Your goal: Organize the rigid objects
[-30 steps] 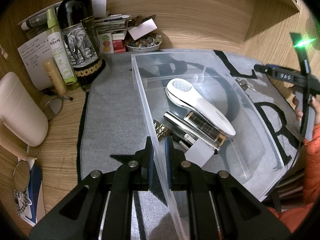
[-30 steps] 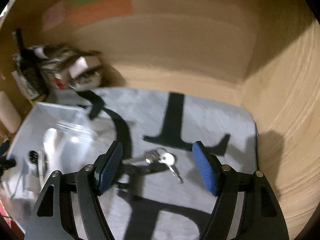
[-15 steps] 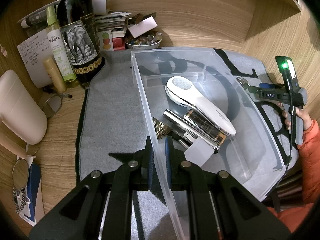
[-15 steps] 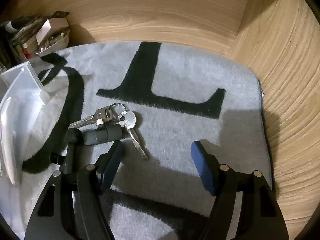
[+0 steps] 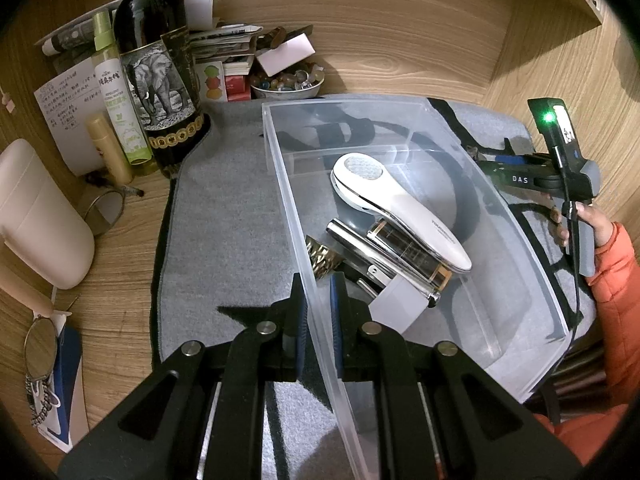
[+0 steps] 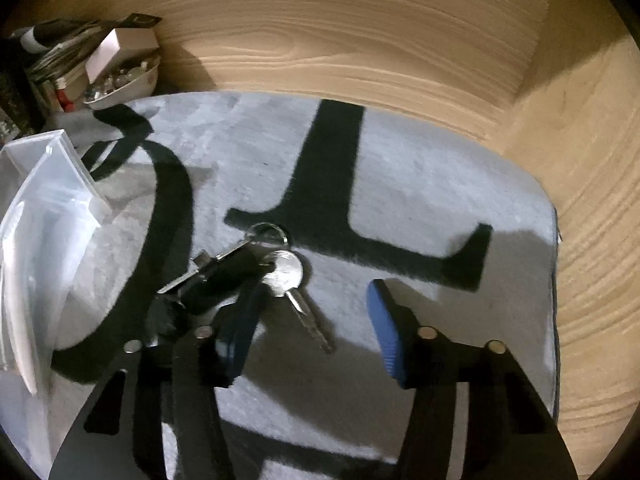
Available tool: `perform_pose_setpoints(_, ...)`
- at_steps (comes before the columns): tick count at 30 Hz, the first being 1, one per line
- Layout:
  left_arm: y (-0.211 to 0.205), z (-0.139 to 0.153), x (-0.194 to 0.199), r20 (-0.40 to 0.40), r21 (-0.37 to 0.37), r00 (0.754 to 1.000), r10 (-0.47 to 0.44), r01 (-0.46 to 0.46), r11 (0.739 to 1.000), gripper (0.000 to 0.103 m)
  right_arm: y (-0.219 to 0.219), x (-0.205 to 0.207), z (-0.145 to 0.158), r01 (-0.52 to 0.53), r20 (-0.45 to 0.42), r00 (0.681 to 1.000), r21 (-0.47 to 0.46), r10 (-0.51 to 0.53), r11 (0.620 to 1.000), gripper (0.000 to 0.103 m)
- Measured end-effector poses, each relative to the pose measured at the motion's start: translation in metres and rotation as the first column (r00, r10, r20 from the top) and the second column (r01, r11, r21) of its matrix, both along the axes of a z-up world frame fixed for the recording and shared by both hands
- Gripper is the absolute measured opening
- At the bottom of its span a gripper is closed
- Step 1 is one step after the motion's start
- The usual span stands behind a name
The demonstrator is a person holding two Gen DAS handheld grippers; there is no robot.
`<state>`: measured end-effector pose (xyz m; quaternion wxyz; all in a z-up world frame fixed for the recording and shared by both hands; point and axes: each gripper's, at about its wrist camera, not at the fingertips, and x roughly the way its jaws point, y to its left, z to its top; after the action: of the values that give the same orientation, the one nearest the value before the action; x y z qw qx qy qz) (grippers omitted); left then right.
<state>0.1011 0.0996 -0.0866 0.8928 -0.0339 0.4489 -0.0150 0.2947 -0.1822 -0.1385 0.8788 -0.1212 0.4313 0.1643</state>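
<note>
Here, the near wall of the clear, smooth plastic rectangular bin (image 5: 400,128) is clamped between the jaws of the left gripper (image 5: 318,312). Inside it, a glossy white oval handheld device (image 5: 396,208) is seen lying across slim metallic tubes. On the fuzzy grey mat with black letters (image 6: 400,160), covering the wood-grain bench (image 6: 360,40), a bunch of silver metal keys with a black fob (image 6: 256,268) is straddled by the right gripper (image 6: 312,336), whose blue ribbed jaws, just closing, are kept apart and clear of the keys.
</note>
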Motion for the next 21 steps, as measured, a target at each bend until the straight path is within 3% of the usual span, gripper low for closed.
perform_pose_setpoints(4,0.000,0.000,0.000,-0.001,0.000,1.000,0.000,0.000,1.000,0.010,0.011,-0.003,0.001,-0.048,-0.001,0.999,0.010,0.048,0.999,0.018)
perform_pose_setpoints(9,0.000,0.000,0.000,-0.001,0.001,1.000,-0.001,0.001,1.000,0.010,0.011,-0.013,0.003,-0.040,0.019,0.999,-0.008,0.040,0.999,0.018)
perform_pose_setpoints(10,0.000,0.000,0.000,-0.001,0.002,1.000,-0.001,0.001,1.000,0.010,0.008,-0.015,0.004,-0.036,0.013,0.999,0.006,0.036,0.999,0.009)
perform_pose_setpoints(11,-0.001,0.000,0.000,-0.001,0.003,1.000,-0.002,0.002,1.000,0.010,0.006,-0.014,0.004,-0.032,0.005,0.999,0.019,0.032,0.999,0.007)
perform_pose_setpoints(21,-0.002,0.001,0.001,-0.001,0.003,1.000,0.000,0.000,1.000,0.010,-0.017,-0.036,0.012,-0.006,-0.008,1.000,0.060,0.007,0.998,0.007)
